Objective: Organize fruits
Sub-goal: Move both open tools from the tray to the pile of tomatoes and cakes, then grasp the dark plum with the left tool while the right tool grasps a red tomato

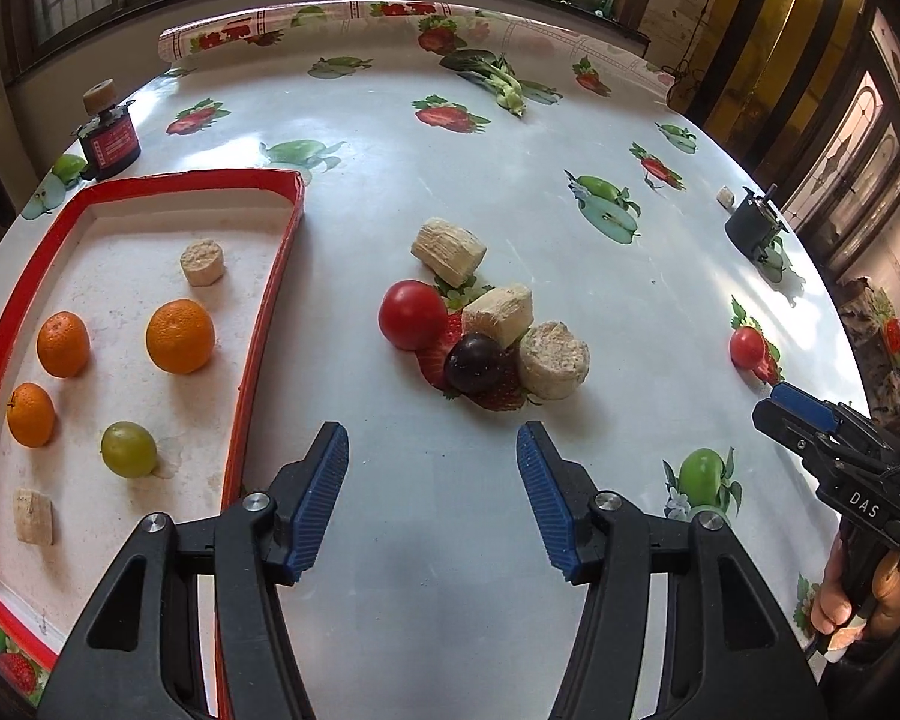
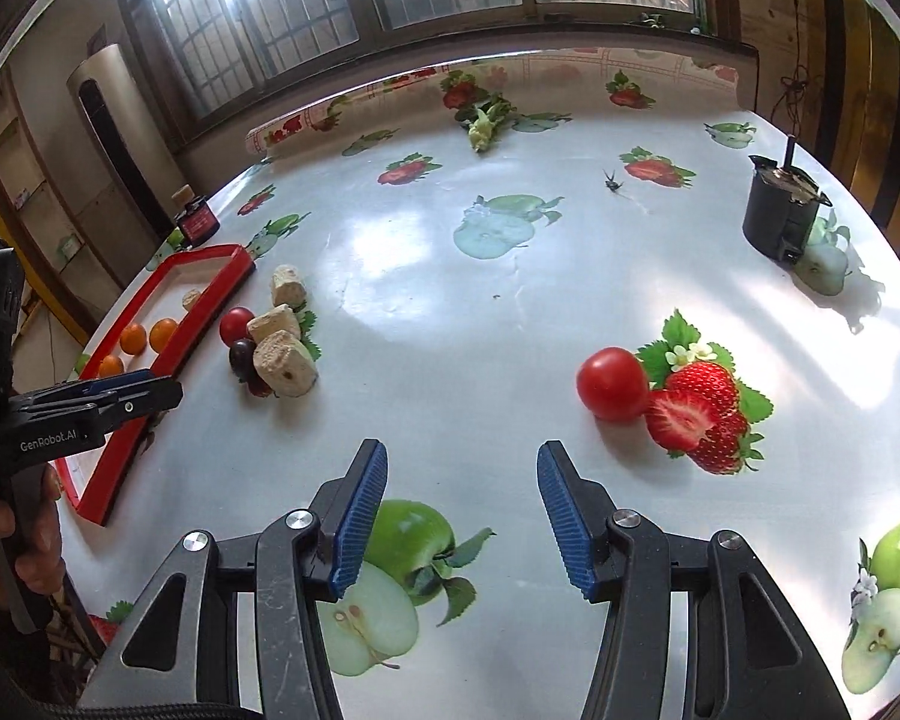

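A red-rimmed tray [image 1: 270, 300] at the left holds three oranges [image 1: 180, 336], a green grape [image 1: 129, 449] and two pale cut pieces [image 1: 203, 262]. My left gripper [image 1: 432, 468] is open and empty, just short of a cluster on the table: a red tomato [image 1: 412, 314], a dark plum [image 1: 474, 362] and three pale cut pieces [image 1: 553, 360]. My right gripper [image 2: 462, 498] is open and empty, with a second red tomato [image 2: 612, 384] ahead to its right. The cluster [image 2: 270, 348] and tray [image 2: 210, 306] show at the left in the right wrist view.
A fruit-printed cloth [image 1: 510, 192] covers the table. A leafy green vegetable [image 1: 498, 81] lies at the far side. A black jar with a red label [image 1: 109, 141] stands behind the tray. A black container [image 2: 780, 216] stands at the right. Windows run behind the table.
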A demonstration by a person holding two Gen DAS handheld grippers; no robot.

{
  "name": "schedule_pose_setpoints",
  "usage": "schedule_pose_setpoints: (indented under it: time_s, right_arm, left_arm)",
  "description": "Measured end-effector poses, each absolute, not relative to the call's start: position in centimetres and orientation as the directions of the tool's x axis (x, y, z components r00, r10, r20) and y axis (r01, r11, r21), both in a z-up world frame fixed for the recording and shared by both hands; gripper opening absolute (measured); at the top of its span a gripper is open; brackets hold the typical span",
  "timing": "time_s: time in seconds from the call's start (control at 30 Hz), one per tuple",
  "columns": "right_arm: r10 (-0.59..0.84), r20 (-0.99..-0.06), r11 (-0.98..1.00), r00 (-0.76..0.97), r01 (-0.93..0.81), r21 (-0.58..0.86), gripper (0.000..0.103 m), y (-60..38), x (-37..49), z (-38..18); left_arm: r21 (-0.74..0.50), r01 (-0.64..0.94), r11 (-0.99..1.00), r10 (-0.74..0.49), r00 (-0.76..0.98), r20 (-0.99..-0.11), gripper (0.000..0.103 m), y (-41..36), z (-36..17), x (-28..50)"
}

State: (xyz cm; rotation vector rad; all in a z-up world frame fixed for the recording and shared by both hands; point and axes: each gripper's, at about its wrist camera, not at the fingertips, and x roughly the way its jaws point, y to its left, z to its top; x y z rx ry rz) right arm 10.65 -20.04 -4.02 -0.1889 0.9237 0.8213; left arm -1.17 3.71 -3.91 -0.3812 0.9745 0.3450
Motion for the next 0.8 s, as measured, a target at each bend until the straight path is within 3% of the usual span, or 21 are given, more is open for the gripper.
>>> schedule_pose_setpoints:
  time_s: [0.63,0.73,0.8]
  right_arm:
    - [0.447,-0.796,0.767,0.409,-0.633,0.105,0.053,-20.2,16.7,-6.5]
    - [0.438,-0.792,0.766,0.424,-0.638,0.082,0.052,-19.9,16.9,-6.6]
    - [0.436,-0.789,0.767,0.432,-0.638,0.075,0.039,-19.7,17.0,-6.6]
  left_arm:
    - [-0.157,-0.421,0.893,0.081,0.495,-0.865,0.054,4.3,-6.5,3.3]
    - [-0.142,-0.406,0.903,0.091,0.502,-0.86,0.044,4.2,-6.5,3.8]
    - [-0.13,-0.393,0.91,0.094,0.503,-0.859,0.029,4.1,-6.5,3.9]
